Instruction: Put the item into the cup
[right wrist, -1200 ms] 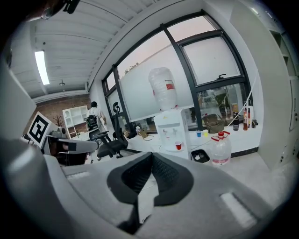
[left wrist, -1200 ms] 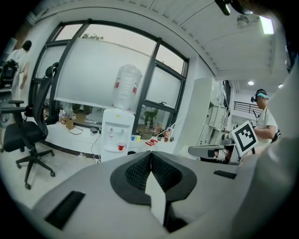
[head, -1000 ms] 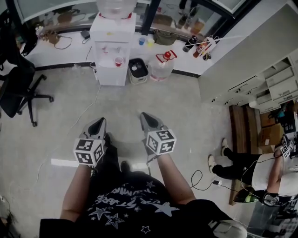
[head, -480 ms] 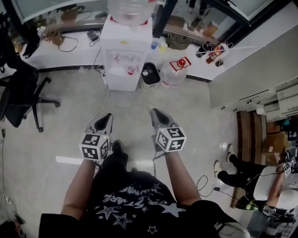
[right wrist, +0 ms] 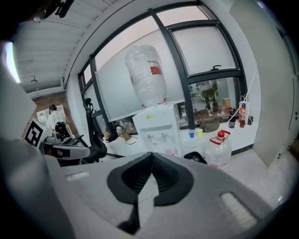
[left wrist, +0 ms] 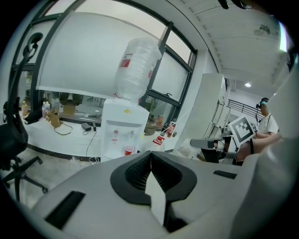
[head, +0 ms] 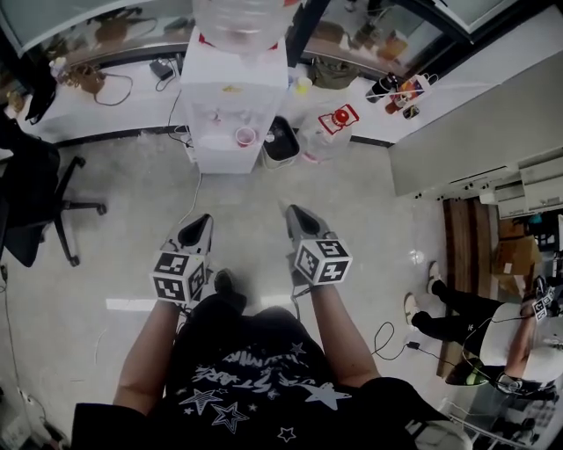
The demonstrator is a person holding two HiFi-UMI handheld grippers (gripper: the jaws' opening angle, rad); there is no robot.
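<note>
The red cup (head: 244, 136) is sitting in the tap recess of the white water dispenser (head: 233, 105) by the window, with a big upturned bottle (head: 237, 13) on top; a black bin (head: 282, 141) and a clear jug (head: 330, 127) with a red cap are standing just beside it on the floor (head: 369, 220). The person is standing well back from it, holding the left tool (head: 199, 223) and right tool (head: 295, 215) side by side, both pointing toward the dispenser, each with its jaws pressed together on nothing

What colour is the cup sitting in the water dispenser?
Red cup, clearest in the left gripper view.
</note>
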